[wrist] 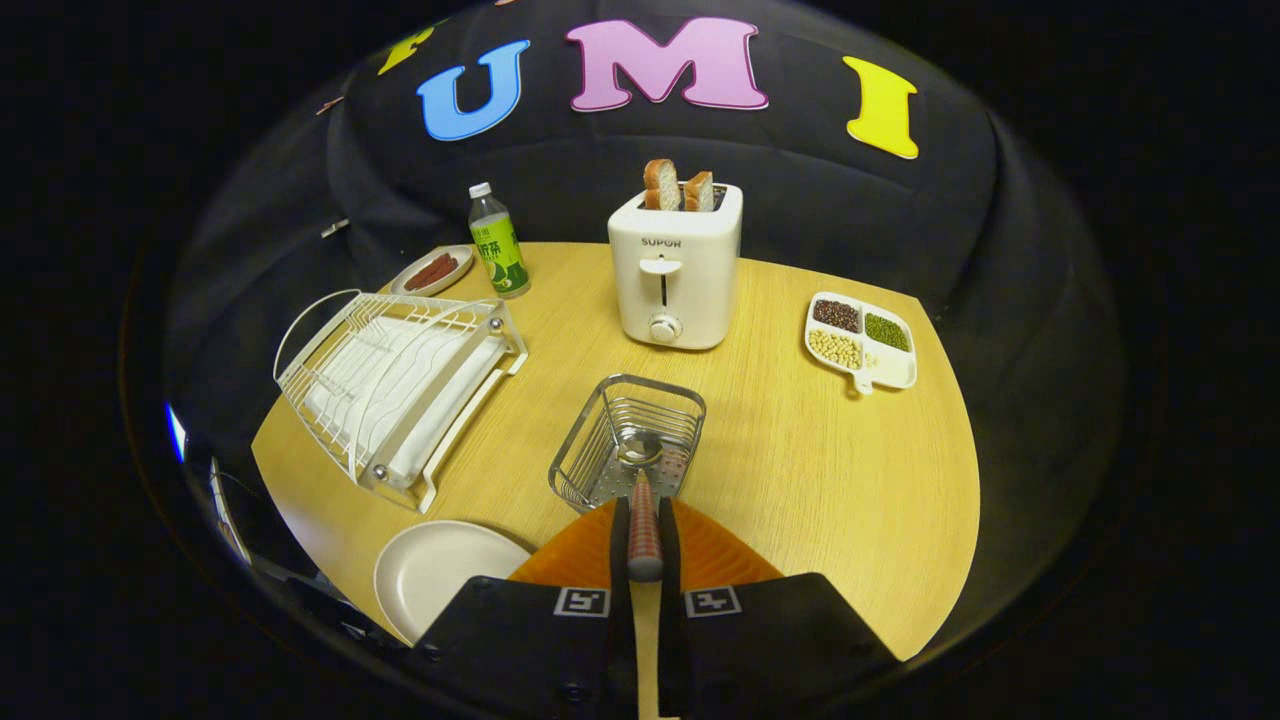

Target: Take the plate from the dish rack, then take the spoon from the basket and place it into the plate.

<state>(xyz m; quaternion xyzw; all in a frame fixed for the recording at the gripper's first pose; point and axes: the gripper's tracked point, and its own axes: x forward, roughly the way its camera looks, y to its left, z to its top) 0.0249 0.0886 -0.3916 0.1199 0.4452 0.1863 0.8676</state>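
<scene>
My gripper [645,540] is shut on the spoon [644,500], both fingers pressing its patterned handle. The spoon points ahead, and its metal bowl [640,452] hangs over the wire basket [628,440], which stands on the wooden table just beyond the fingers. A pale round plate [440,570] lies flat on the table to the left of the fingers, near the table's front edge. The white dish rack [395,385] stands further left and beyond the plate, with no dish in it.
A white toaster [676,265] with two bread slices stands behind the basket. A green bottle [498,243] and a small dish of sausages [434,271] sit at the far left. A divided tray of beans [860,338] lies at the right. The table [830,470] drops off close at the right.
</scene>
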